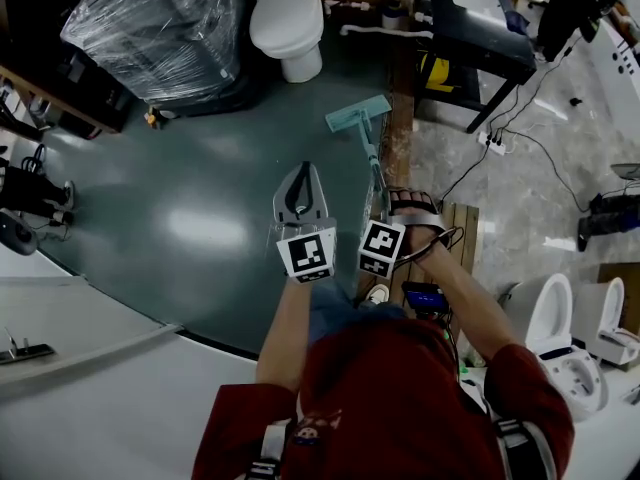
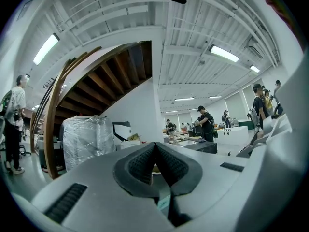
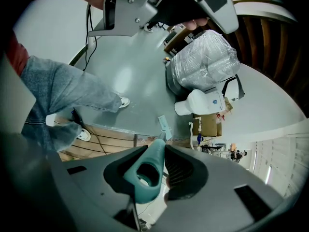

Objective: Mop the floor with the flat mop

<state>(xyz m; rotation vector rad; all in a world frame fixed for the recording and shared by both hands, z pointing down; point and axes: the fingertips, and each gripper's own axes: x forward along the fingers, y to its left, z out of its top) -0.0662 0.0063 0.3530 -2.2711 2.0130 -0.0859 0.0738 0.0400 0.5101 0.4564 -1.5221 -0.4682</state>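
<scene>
The left gripper (image 1: 303, 183) points forward over the dark green floor (image 1: 190, 208), its jaws pressed together on nothing. Its own view looks out across the room, not down at the work. Just to its right runs the mop handle (image 1: 373, 163), a thin pole with its long axis slanting forward and slightly left, away from the person. The handle ends in the flat mop head (image 1: 357, 115), which lies on the floor close to the wooden strip (image 1: 402, 118) and short of the toilet (image 1: 288, 23). The right gripper (image 3: 155, 153) has its jaws clamped on the teal grip at the handle's near end. The mop therefore lies straight ahead of these jaws and is steered by this arm alone. The left gripper is the nearer spare hand, just beside the pole but apart from it.
</scene>
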